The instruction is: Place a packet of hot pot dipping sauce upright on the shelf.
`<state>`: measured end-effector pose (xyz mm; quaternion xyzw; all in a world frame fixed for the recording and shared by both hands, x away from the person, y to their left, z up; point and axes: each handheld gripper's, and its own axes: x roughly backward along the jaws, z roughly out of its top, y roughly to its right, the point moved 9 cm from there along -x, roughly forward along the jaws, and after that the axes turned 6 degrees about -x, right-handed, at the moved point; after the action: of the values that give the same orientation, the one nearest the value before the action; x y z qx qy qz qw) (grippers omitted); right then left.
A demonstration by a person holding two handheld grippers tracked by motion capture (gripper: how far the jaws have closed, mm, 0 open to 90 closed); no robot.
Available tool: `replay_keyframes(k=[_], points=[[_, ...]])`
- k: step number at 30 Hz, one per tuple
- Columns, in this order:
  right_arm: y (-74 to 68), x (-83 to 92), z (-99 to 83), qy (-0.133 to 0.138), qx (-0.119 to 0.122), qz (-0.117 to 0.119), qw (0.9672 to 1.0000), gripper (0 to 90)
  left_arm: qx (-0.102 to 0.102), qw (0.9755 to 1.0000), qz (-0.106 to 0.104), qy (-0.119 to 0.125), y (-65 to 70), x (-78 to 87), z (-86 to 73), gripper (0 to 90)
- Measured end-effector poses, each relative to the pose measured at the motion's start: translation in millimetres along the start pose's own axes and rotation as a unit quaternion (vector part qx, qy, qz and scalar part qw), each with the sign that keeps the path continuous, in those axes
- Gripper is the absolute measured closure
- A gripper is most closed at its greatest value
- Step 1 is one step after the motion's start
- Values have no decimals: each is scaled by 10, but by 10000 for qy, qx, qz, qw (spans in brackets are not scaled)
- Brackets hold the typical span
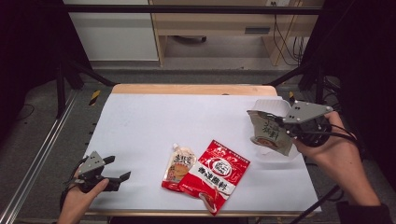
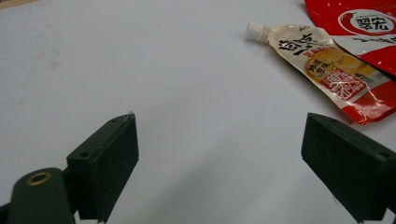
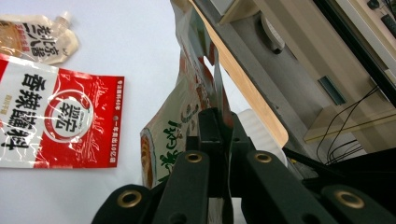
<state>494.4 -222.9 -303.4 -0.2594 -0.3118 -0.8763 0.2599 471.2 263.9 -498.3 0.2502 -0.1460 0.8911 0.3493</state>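
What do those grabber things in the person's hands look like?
Each is a black tool with two flat black jaws. The left gripper and the right gripper both carry a grey three-cornered plate on top. Brass-coloured rings sit in the black arms behind the jaws. A black cable trails from the right one. The right arm has a dark sleeve.

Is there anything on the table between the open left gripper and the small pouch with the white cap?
Nothing visible. In the left gripper view, bare white table lies between the left gripper, whose jaws stand open, and the small pouch. The red packet lies beyond the pouch, not in front of it.
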Motion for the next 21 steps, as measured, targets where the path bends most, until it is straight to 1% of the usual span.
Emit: replay_keyframes(k=[4,5,8,11,12,15,17,18,21], points=[[32,-4,-45,-17,37,-10,10000,900,-8,10000,-1,-4,-1,1,-2,109],[73,-16,-77,-25,4,-34,10000,900,-3,10000,-2,3,-2,3,-2,109],[107,-31,-113,-56,-25,-27,10000,900,-2,10000,-1,6,-3,5,-1,109],[166,-52,-166,-123,13,-1,9999,900,-3,10000,-1,7,-4,7,0,109],[212,-61,-196,-172,27,15,9998,900,-7,10000,1,17,-5,6,5,109],[265,-89,-232,-246,105,99,9996,900,-18,10000,-6,5,1,4,6,109],[281,-117,-258,-299,171,199,9992,900,-16,10000,-7,13,4,4,8,109],[281,-117,-258,-299,171,199,9992,900,-21,10000,-7,18,5,4,9,109],[296,-187,-310,-355,238,359,9984,900,-17,10000,-4,13,-1,4,8,109]])
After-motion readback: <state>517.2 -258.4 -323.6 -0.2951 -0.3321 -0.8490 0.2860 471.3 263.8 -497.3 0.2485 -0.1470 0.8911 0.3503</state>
